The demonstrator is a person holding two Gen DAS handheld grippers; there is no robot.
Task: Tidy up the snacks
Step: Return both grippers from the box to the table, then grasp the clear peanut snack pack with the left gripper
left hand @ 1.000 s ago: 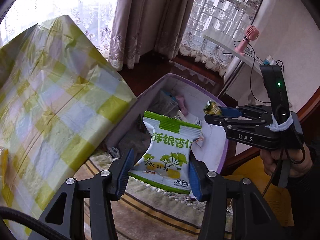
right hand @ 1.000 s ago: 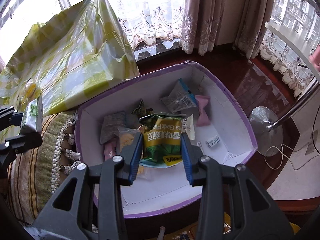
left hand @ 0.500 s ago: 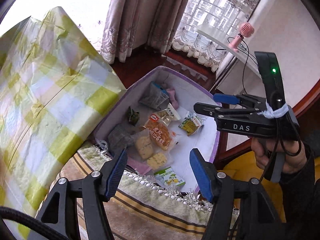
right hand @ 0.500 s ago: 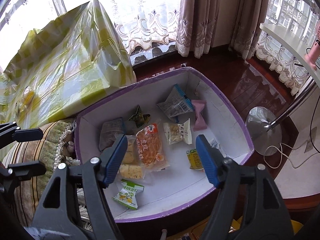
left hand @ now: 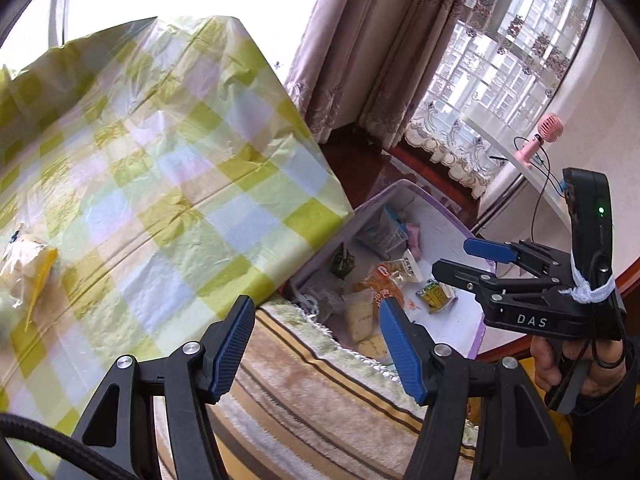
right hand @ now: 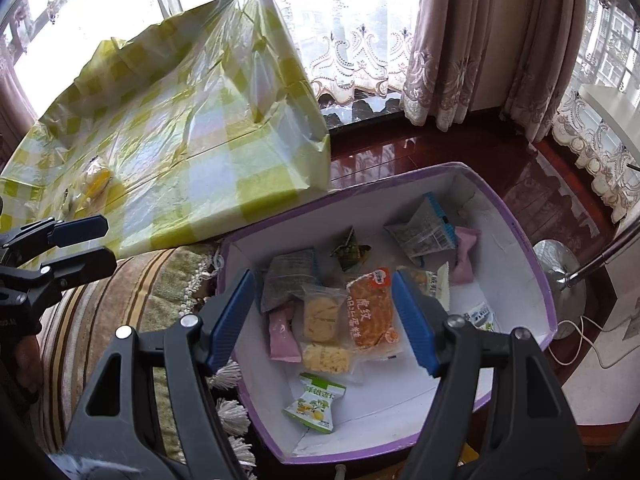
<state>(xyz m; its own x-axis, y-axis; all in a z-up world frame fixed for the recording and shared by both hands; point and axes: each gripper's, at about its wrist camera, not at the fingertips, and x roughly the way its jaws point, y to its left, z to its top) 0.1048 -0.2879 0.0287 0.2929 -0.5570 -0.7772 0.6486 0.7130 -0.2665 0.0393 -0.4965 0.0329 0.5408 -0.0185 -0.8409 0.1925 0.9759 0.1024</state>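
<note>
Both tools are now empty. Left tool [left hand: 316,344]: pads spread, nothing between them. Its log figures level off in the last half second, so the opening is over. Right tool [right hand: 324,318]: pads spread wide too, hanging above the purple-rimmed box [right hand: 516,224], nothing pinched.

What changed: a second ago the left tool pinched the green-and-white snack packet [right hand: 314,402] and the right tool pinched the yellow-green snack packet [left hand: 436,294]. Both are now released into the box. The green-and-white one lies flat on the white box floor at the near edge, just near of the pale biscuit packs [right hand: 324,336]. The yellow-green one lies toward the right side of the box floor, right of the orange packet [right hand: 370,308]; in the right wrist view that tool's right pad mostly hides it.

Since the earlier frames the left wrist view swings left: the checked yellow-green plastic cover [left hand: 160,168] on the tabletop fills more of the view, and the box sits farther right. The box contents look otherwise unmoved.

Judgement: this drop step is done. More snacks remain on the tabletop at the far left, a clear yellow packet [right hand: 94,178], so next pick is likely there.
</note>
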